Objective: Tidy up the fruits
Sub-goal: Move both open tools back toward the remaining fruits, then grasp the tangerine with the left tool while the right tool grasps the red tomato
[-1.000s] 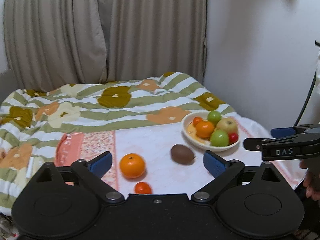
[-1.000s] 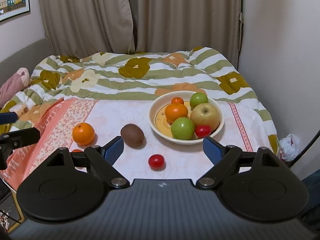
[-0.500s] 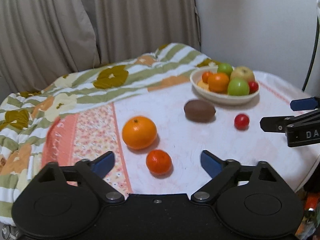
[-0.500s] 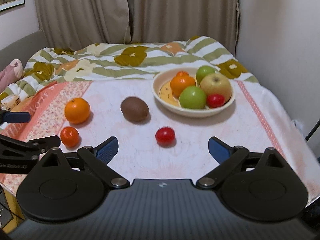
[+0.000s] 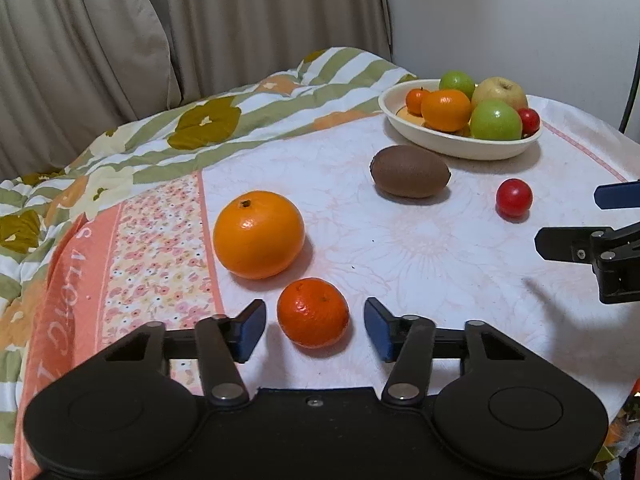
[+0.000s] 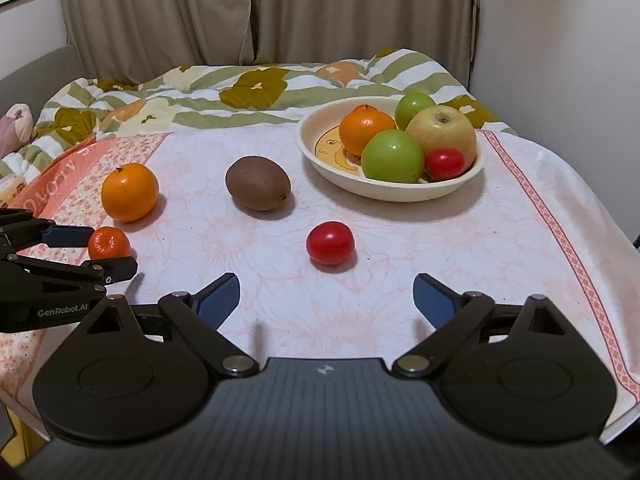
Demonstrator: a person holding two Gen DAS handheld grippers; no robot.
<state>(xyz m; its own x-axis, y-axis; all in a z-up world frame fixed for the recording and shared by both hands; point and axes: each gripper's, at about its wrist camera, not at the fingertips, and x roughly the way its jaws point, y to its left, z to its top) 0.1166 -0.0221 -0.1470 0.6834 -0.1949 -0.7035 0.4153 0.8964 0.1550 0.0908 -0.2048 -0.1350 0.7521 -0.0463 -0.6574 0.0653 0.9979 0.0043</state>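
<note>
Left gripper [image 5: 315,326] is now brought down low over the desk [image 5: 420,248], much closer to the loose fruit than a second ago. Its fingers [image 5: 251,330] have just been closing from wide to a narrow gap, and the small mandarin [image 5: 313,313] now sits between them. A sliver of cloth shows on each side, so contact is not confirmed; no grip yet. Read as: first pick is being set up, with the squeeze not finished.

The mandarin is small, deep orange, dimpled and slightly flattened, resting at the near edge of the desk. Large orange [image 5: 259,234] lies just beside it at 11 o'clock. Kiwi [image 5: 410,176] is further off at 1 o'clock, and the loose red tomato [image 5: 514,197] at 2 o'clock.

Right gripper [image 6: 326,296] is also lowered compared with a second ago. Its fingers [image 6: 434,300] are spread wide with nothing between them, and the tomato lies just ahead at 12 o'clock.

Bowl [image 6: 384,189] sits at the right gripper's 1 o'clock, well apart from the mandarin. It already carries apples, oranges and a tomato. Four fruits are judged still to be moved.
</note>
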